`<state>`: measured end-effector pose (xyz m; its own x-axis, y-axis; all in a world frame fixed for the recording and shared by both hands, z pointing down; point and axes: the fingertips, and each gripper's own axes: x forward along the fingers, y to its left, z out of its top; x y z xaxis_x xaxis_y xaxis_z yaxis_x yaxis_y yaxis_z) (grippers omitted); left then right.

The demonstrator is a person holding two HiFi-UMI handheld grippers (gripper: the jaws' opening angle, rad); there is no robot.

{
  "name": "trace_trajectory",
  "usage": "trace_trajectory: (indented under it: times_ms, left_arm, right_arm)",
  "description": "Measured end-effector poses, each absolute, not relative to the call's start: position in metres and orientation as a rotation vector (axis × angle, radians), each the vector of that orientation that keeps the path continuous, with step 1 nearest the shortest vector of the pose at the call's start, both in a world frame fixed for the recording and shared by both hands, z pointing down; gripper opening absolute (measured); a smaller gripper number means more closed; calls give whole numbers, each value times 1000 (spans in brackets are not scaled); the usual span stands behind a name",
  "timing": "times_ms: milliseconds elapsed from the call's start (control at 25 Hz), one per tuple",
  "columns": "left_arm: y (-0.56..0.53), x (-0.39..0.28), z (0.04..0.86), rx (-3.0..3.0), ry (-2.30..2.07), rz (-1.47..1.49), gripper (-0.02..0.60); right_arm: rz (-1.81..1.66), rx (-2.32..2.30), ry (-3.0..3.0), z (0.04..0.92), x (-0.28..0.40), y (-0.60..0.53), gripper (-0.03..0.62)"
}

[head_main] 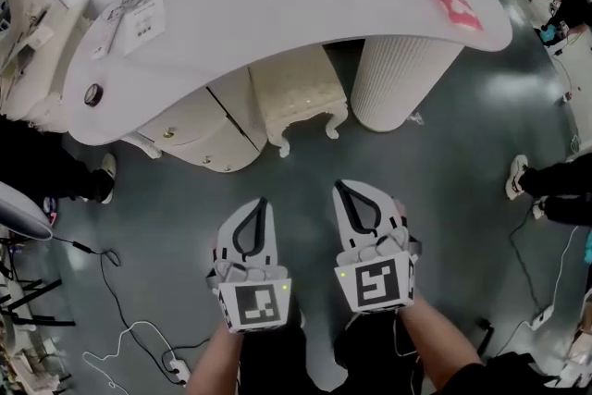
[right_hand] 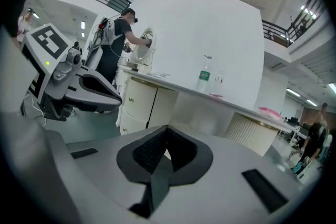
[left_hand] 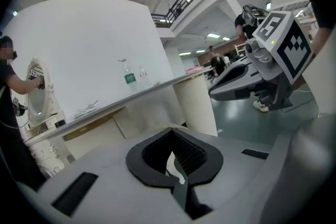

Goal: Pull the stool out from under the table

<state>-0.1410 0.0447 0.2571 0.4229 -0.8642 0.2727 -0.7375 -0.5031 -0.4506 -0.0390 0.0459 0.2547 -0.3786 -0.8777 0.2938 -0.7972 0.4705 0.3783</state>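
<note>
Stool [head_main: 298, 92]: one, under table [head_main: 277, 5]; left tongs [head_main: 263, 203], right tongs [head_main: 339, 186] closed

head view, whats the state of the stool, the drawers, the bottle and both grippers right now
stool, pushed in under the table, not gripped
drawers, closed
bottle, upright on the table
left gripper, jaws shut, empty, short of the stool
right gripper, jaws shut, empty, short of the stool
</note>
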Motion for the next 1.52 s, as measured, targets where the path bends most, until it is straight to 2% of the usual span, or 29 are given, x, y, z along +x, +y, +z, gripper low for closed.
trace_trajectory:
  times_ms: [440,760,1120,1440,1480,1520]
  left_arm:
    - [-38,-124,370,-2290,1343,-731,6]
    - [-76,-117,431,-2282,1318,-718,6]
    - [-98,-130,466,-2253,1333,-789,5]
    - [-145,-137,486,-1942,1193,-1003,12]
    - [-151,-135,493,-1924,1164,-1039,94]
    - [-158,-133,501,-1906,1134,-1080,141]
  right_arm:
    - [-447,1352,-2238,362,-32,-25,6]
    - [-477,1354,-2260,416,-37,-69,6]
    - [-390,1401,-2326,441,-42,-95,6]
    - [-613,1330,-2112,473,-37,-130,6]
    - [-629,1290,-2078,482,-38,-136,27]
    - [-626,1248,-2049,493,-38,-144,148]
